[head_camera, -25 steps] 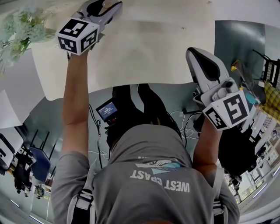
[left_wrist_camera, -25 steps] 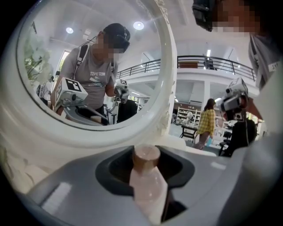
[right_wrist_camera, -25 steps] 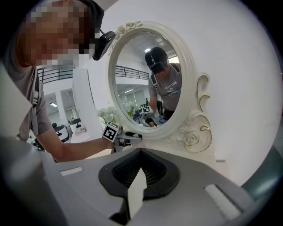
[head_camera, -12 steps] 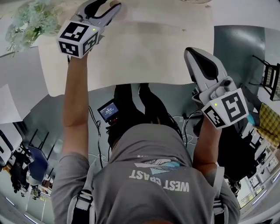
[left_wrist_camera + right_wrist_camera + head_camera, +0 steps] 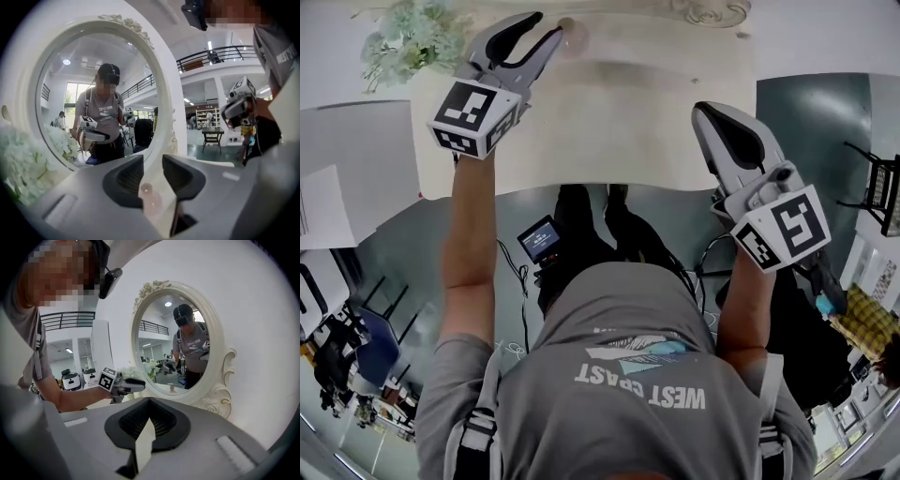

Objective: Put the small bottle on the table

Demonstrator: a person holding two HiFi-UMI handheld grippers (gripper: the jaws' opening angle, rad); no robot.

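Observation:
The small bottle (image 5: 573, 37), pale pink and clear, stands upright on the beige table (image 5: 628, 112) near its far edge. My left gripper (image 5: 546, 25) is just short of it. In the left gripper view the bottle (image 5: 148, 199) shows in the gap between the jaws, free of both pads. The jaws of my left gripper (image 5: 152, 161) are closing, still apart, with nothing pressed between them. My right gripper (image 5: 709, 111) hovers over the table's right side, shut and empty; its tips meet in the right gripper view (image 5: 149, 401).
An oval mirror in a white ornate frame (image 5: 164, 84) stands at the table's far edge, right behind the bottle, and also shows as the mirror (image 5: 220, 362) in the right gripper view. White-green flowers (image 5: 408, 42) sit at the far left. Papers (image 5: 323, 211) lie lower left.
The left gripper has let go of the bottle and drawn back a little; the bottle now stands free on the table. The right gripper has hardly moved.

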